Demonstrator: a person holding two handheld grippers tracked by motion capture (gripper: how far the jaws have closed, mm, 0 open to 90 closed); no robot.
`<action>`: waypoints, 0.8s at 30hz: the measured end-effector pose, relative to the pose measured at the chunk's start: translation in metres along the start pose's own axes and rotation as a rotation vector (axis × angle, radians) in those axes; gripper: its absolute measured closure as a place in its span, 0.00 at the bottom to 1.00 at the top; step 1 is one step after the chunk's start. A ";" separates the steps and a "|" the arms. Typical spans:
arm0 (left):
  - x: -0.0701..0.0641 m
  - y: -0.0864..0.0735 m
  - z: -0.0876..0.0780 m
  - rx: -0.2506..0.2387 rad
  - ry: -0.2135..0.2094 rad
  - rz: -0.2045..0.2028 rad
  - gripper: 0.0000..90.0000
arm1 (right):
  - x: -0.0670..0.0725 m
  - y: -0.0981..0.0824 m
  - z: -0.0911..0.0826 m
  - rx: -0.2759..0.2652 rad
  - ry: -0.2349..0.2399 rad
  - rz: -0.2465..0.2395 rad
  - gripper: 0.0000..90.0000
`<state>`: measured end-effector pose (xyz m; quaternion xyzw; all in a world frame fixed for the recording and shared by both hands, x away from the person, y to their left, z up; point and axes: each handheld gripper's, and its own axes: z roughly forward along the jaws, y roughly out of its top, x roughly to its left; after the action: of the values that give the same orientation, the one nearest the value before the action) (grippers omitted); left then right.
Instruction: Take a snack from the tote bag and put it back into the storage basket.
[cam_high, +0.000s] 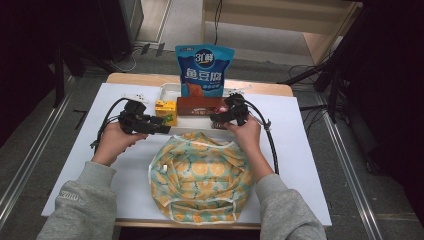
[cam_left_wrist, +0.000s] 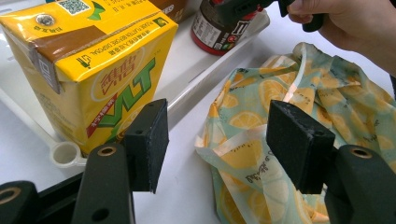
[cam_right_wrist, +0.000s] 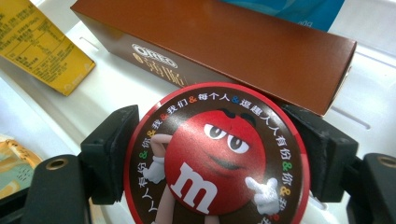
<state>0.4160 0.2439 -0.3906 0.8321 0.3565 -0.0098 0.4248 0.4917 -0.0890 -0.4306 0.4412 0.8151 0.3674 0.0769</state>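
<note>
Can (cam_right_wrist: 217, 158): an M&M's can is seen lid-on in the right gripper view, its round red-rimmed lid facing the camera; its long axis runs away from the lens, down toward the tray. In the left gripper view its dark body (cam_left_wrist: 219, 28) is seen standing upright on the tray.
Can's place: it is set at the near right of the white tray (cam_high: 170, 90), just in front of the brown box (cam_right_wrist: 224, 44).
Right gripper (cam_high: 226, 116): its two black pads are pressed against opposite sides of the can, just below the lid; the can is pinched between them.
Left gripper (cam_left_wrist: 217, 140): its jaws are spread, with nothing between them; it is held over the table between the carton and the bag.
Carton (cam_left_wrist: 88, 70): a yellow drink carton is stood upright at the tray's left end, just beside the left gripper's left pad.
Bag (cam_high: 200, 175): a lemon-print cloth bag is laid on the table, near the person, below both grippers.
Pouch (cam_high: 204, 70): a blue snack pouch is stood upright behind the box.
</note>
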 end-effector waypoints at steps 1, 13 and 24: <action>0.000 0.000 0.000 0.000 0.000 0.001 0.44 | 0.001 0.000 0.000 0.001 0.001 -0.003 0.25; -0.001 0.000 -0.001 0.000 0.001 0.000 0.44 | 0.002 -0.001 -0.026 -0.088 0.027 0.002 0.25; -0.003 -0.005 -0.003 -0.005 0.004 -0.005 0.44 | 0.007 -0.022 -0.053 -0.111 0.064 -0.008 0.28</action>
<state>0.4097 0.2461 -0.3904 0.8300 0.3595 -0.0082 0.4263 0.4491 -0.1189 -0.4054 0.4212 0.7972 0.4256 0.0765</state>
